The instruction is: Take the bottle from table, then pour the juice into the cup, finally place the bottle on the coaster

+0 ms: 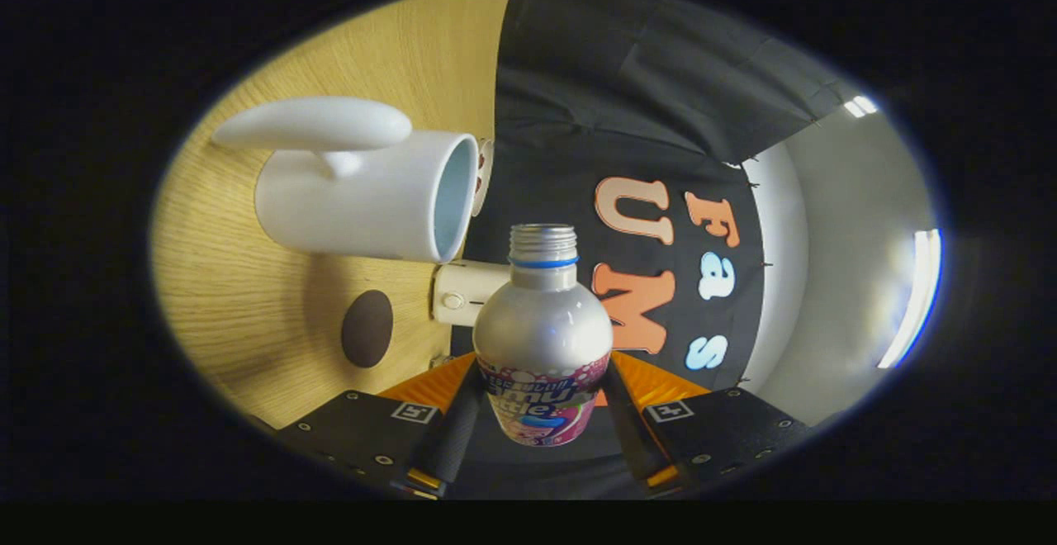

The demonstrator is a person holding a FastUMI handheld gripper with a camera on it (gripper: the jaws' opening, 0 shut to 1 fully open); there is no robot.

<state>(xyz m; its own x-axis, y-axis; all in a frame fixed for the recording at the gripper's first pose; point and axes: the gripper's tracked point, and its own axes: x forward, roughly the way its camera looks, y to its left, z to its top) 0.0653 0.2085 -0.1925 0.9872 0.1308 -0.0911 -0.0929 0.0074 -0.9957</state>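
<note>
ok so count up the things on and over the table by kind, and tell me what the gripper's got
Bottles: 1, the bottle, cap off, with the hand-held gripper shut on it
Cups: 1, the white cup
Coasters: 1, the dark coaster
White boxes: 1, the box
Total: 4

Bottle (542, 338) label – print partly hidden, unreadable – held between fingers (452, 433).
</note>
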